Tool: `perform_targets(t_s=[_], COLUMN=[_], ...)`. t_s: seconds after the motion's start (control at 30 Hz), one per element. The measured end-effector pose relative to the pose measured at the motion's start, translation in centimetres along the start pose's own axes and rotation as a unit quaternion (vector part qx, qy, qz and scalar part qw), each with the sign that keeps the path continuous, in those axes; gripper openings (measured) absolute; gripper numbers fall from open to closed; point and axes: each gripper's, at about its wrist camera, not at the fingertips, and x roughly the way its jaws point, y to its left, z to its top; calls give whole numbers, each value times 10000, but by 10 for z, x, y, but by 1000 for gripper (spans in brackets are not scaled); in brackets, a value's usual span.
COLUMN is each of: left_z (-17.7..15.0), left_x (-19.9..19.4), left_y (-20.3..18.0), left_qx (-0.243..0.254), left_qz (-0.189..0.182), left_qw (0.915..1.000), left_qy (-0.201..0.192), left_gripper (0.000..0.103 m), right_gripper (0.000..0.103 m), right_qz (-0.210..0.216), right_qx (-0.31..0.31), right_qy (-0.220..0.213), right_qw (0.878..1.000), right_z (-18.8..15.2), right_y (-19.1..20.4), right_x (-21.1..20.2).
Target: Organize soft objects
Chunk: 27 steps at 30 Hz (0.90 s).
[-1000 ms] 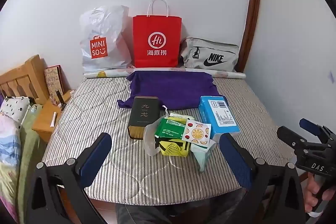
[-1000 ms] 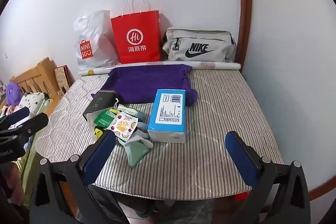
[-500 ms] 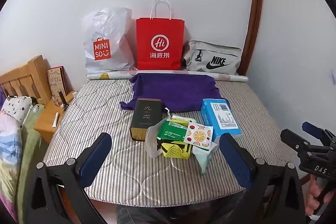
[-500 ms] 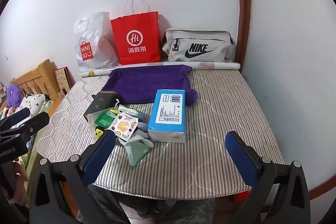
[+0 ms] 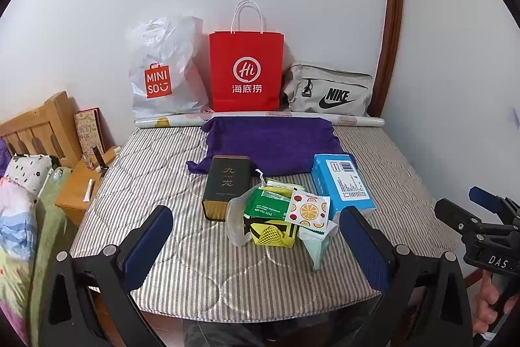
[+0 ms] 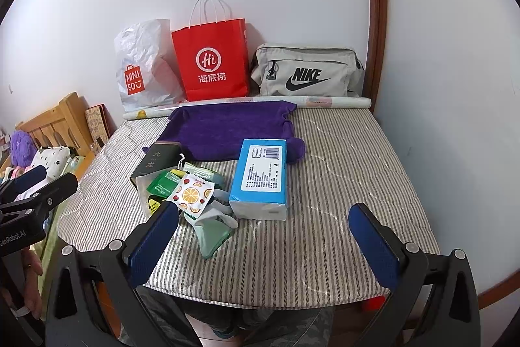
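Observation:
A purple towel [image 5: 271,142] [image 6: 227,129] lies spread at the back of the striped mattress [image 5: 162,184] [image 6: 341,168]. In front of it sit a dark tin box [image 5: 226,184] [image 6: 156,160], a blue tissue pack [image 5: 341,184] [image 6: 261,176], a pile of small packets [image 5: 282,210] [image 6: 191,191] and a pale green cloth [image 5: 317,246] [image 6: 211,233]. My left gripper [image 5: 256,243] is open and empty, near the front edge before the pile. My right gripper [image 6: 265,239] is open and empty, before the tissue pack.
A white Miniso bag [image 5: 162,70], a red paper bag [image 5: 247,70] and a grey Nike bag [image 5: 328,91] stand against the back wall behind a paper roll [image 5: 357,120]. A wooden nightstand [image 5: 81,181] and bedding [image 5: 19,217] are at the left.
Both views have shifted slightly; the objects sit a little lower and closer in the frames. Nothing on the mattress moved. Both grippers stayed open.

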Motion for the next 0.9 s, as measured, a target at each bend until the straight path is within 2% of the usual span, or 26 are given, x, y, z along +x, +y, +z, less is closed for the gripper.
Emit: perform_targets(t_s=[0.5,0.9], left_z=[-3,-5], left_x=[-4,-4], left_y=[9,8], left_qx=[-204,-181], left_qz=[-248,-214], left_qw=[9994,9996], left_qy=[-92,-82], left_gripper=[103,103], right_gripper=[103,103], right_qz=[33,76], right_qx=[-38,-75], right_qy=[-7,-38], right_qw=[10000,9999], right_z=[-1,-4], right_y=[1,7], right_x=[0,-2])
